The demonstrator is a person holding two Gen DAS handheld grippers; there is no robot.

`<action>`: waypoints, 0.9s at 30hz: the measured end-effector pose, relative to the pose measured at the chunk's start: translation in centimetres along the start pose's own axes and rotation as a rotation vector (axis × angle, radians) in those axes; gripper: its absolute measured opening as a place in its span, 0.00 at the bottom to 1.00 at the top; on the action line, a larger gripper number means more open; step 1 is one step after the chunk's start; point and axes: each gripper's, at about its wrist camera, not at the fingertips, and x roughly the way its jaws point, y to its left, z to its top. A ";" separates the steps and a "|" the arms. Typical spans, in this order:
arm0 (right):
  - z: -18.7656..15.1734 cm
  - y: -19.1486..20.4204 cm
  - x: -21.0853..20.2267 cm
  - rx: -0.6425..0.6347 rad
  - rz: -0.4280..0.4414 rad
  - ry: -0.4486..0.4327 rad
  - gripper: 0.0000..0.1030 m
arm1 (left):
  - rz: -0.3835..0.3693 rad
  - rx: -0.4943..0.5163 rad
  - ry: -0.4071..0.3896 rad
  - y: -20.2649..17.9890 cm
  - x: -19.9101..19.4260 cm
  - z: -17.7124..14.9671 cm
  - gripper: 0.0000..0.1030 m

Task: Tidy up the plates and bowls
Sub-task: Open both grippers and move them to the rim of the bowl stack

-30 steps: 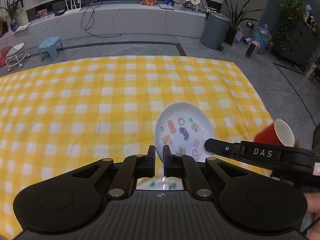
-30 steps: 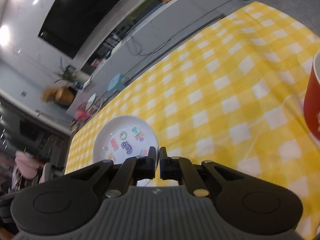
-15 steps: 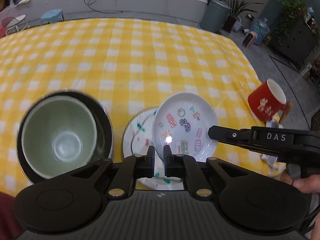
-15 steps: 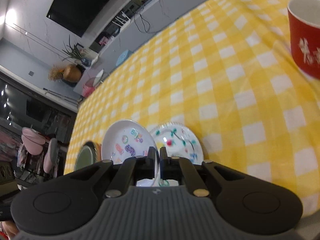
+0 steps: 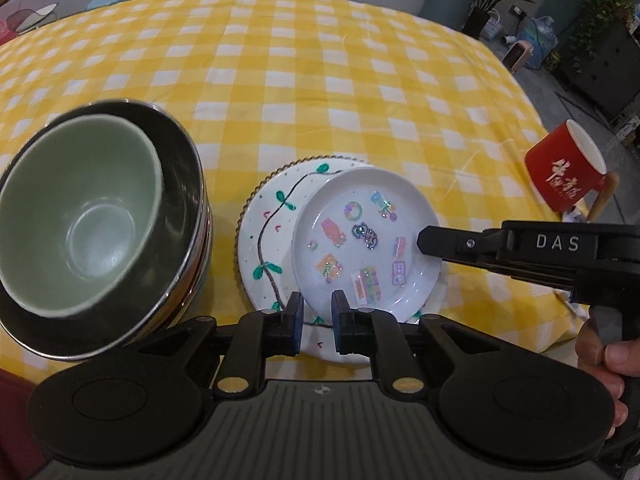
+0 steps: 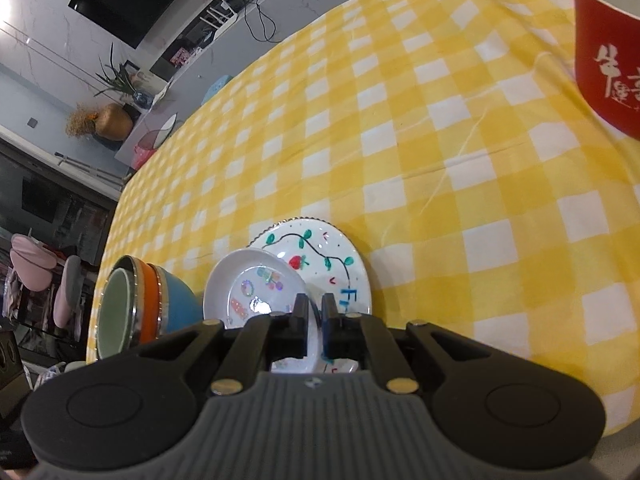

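A small white sticker plate lies tilted on a larger white plate painted with a vine. My left gripper pinches its near rim, jaws nearly closed. My right gripper is shut on its right rim; its fingers show in the left wrist view. The sticker plate and the vine plate both show in the right wrist view. A green bowl sits nested in a steel bowl to the left.
A red mug stands at the table's right edge; it also shows in the right wrist view. The bowl stack has orange and blue bowls beneath. The yellow checked tablecloth stretches beyond.
Both grippers came down and back with the sticker plate, which now rests on the vine plate. The bowl stack and the mug came into closer view.
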 end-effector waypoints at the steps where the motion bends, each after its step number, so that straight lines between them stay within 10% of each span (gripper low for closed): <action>1: 0.0 0.1 0.3 -0.007 -0.006 0.001 0.05 | 0.004 -0.003 0.002 0.0 0.1 -0.1 0.19; 4: 0.0 0.4 0.7 -0.014 -0.018 -0.006 0.07 | 0.004 -0.002 -0.020 -0.1 0.0 -0.2 0.45; 14: -0.3 1.7 -0.4 -0.069 -0.044 -0.068 0.50 | -0.036 0.020 -0.076 -0.2 -2.2 -0.7 0.57; 27: 0.0 7.0 -3.7 -0.140 0.041 -0.197 0.80 | -0.026 0.103 -0.288 2.5 -11.2 0.0 0.73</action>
